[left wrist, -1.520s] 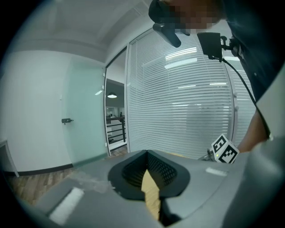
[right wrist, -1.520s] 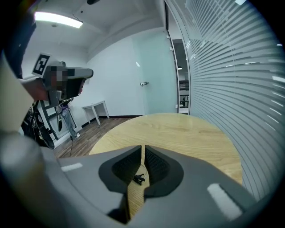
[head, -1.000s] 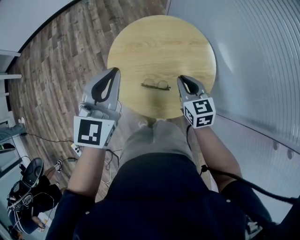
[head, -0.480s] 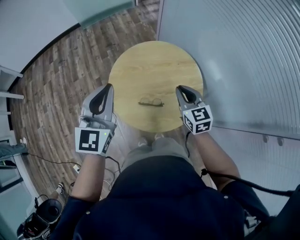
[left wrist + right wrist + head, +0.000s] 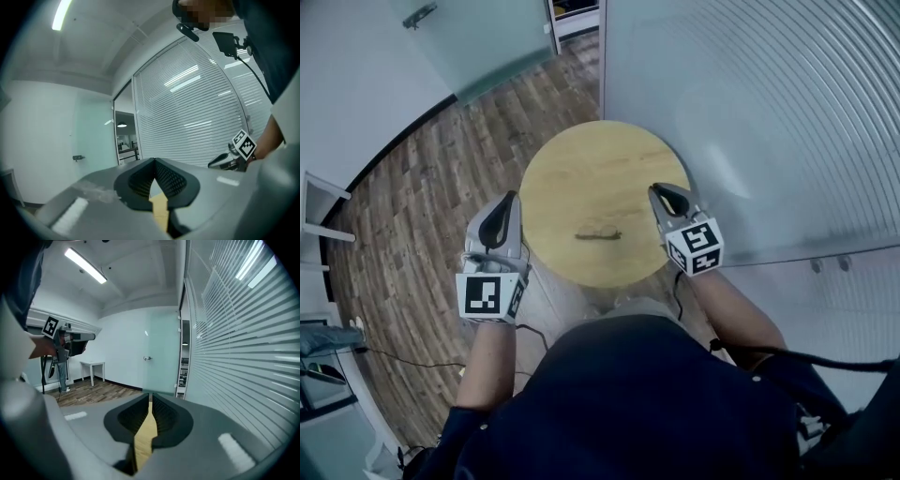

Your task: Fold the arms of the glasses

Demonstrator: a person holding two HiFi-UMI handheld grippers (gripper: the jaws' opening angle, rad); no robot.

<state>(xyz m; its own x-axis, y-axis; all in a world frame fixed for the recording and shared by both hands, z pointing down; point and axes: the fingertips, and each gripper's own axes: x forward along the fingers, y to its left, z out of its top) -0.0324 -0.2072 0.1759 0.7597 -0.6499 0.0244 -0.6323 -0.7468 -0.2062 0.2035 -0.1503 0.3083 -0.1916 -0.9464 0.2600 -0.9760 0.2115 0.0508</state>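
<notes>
A pair of dark-framed glasses (image 5: 598, 233) lies near the front of the round wooden table (image 5: 600, 169); it is too small and blurred to show how its arms stand. My left gripper (image 5: 507, 201) hovers off the table's left edge, over the floor. My right gripper (image 5: 660, 191) hovers at the table's right edge. Both are held apart from the glasses, one on each side. In the left gripper view the left gripper (image 5: 154, 161) has its jaws meeting at the tips with nothing between them. In the right gripper view the right gripper (image 5: 150, 397) looks the same.
Dark wood plank floor (image 5: 422, 197) lies to the left of the table. A ribbed glass partition (image 5: 769, 122) runs close along the right. A frosted glass door (image 5: 161, 357) and a small white table (image 5: 92, 364) stand at the far wall.
The head view has pulled up and back, so the table looks smaller. Both grippers have drawn away from the glasses toward the person. The glasses stay on the table.
</notes>
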